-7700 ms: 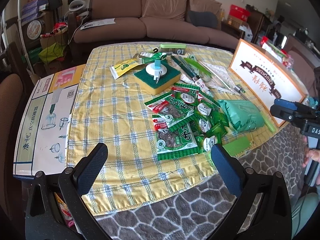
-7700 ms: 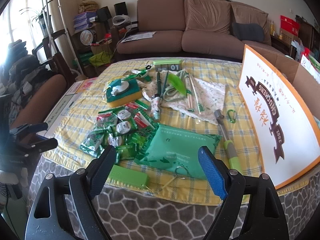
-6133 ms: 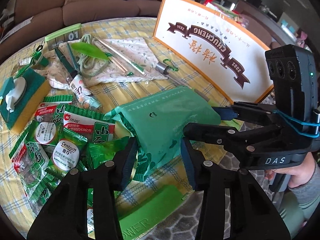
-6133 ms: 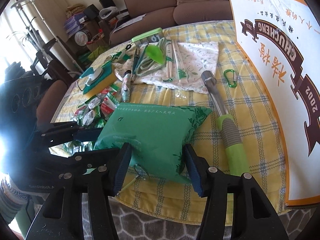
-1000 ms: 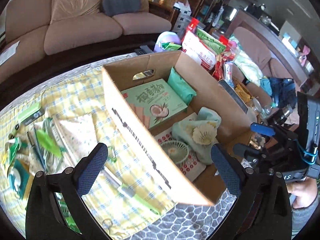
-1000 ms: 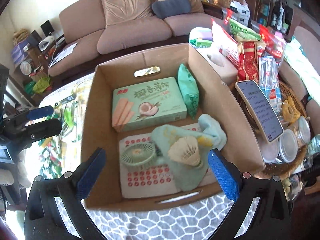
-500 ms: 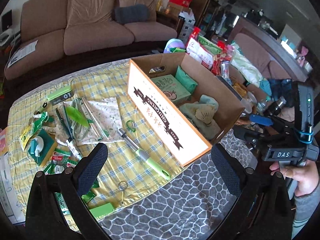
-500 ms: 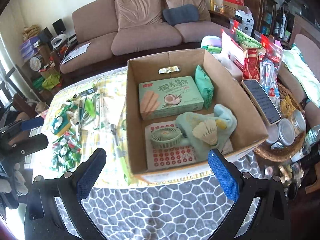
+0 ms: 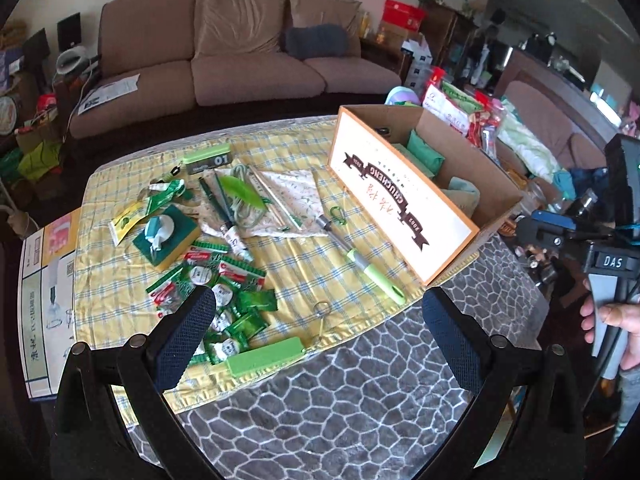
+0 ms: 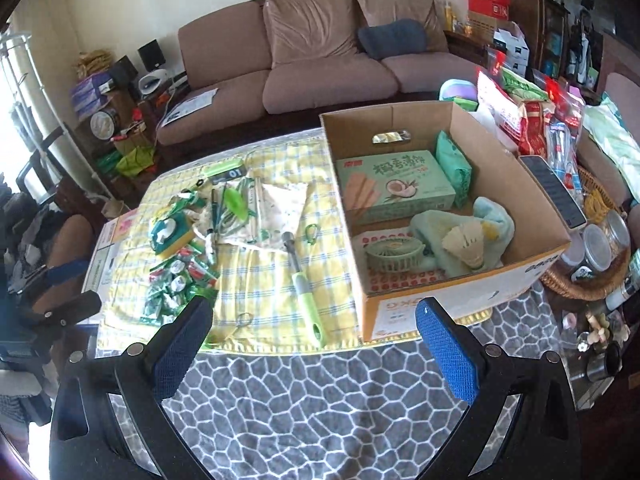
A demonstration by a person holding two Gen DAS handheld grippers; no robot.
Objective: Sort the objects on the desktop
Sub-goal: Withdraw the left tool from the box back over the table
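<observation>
Both grippers hover over the near table edge, each open and holding nothing. My left gripper (image 9: 316, 308) hangs above a green power bank (image 9: 264, 356) and a heap of green snack packets (image 9: 224, 292). My right gripper (image 10: 312, 312) faces the open cardboard box (image 10: 440, 304). In the box a green wipes pack (image 10: 452, 164) stands beside a biscuit carton (image 10: 392, 188), with a small fan (image 10: 394, 254) and a shuttlecock (image 10: 468, 244). A green-handled tool (image 9: 372, 272), a sponge (image 9: 168, 232) and a cloth (image 9: 292, 196) with pens lie on the yellow checked mat (image 9: 120, 272).
A wicker basket (image 10: 592, 284) with jars and a phone (image 10: 554, 192) sit right of the box, with snack bags (image 10: 520, 120) behind. A flat printed carton (image 9: 44, 280) lies at the table's left edge. Grey patterned tabletop (image 9: 360, 400) stretches in front. A sofa (image 10: 320, 52) stands behind.
Both grippers earlier closed on the green wipes pack; it now stands in the box. In the last second both drew back from over the box toward the table's near edge.
</observation>
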